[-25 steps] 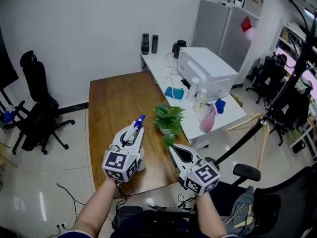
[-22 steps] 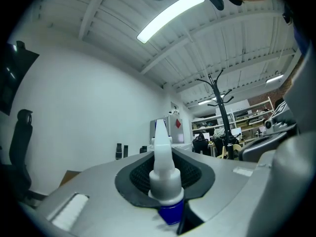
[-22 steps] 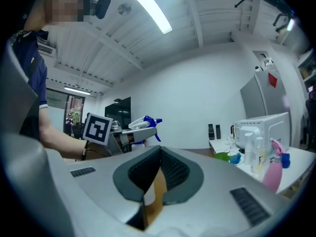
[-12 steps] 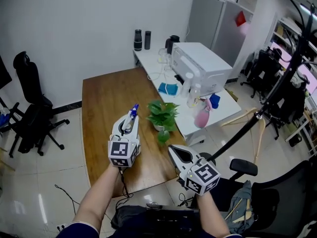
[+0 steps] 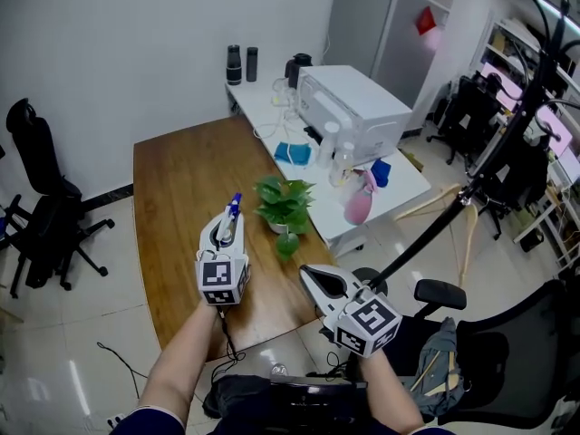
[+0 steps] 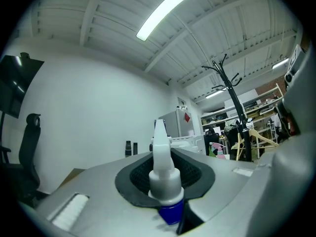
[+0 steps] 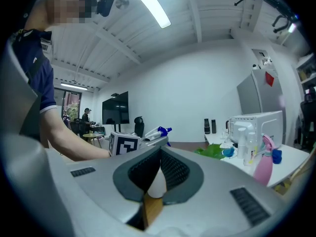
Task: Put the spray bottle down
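My left gripper (image 5: 227, 231) is shut on the spray bottle (image 5: 233, 208), a white sprayer head with a blue tip and blue collar. It holds the bottle over the front part of the brown wooden table (image 5: 177, 188), pointing away from me. In the left gripper view the white nozzle (image 6: 161, 149) rises between the dark pads, with the blue collar (image 6: 171, 213) below. My right gripper (image 5: 319, 280) hovers off the table's front right corner, jaws together and nothing in them. The right gripper view shows the bottle (image 7: 159, 132) above the left gripper's marker cube (image 7: 124, 143).
A small potted plant (image 5: 284, 204) stands on the wooden table, right of the bottle. Beyond it a white table (image 5: 399, 184) carries a white appliance (image 5: 353, 107), clear bottles and a pink spray bottle (image 5: 357, 205). Office chairs (image 5: 41, 198) stand left; a coat rack (image 5: 480, 166) stands right.
My left gripper, still shut on the bottle, has sunk a little toward the table. The right gripper has stayed where it was.
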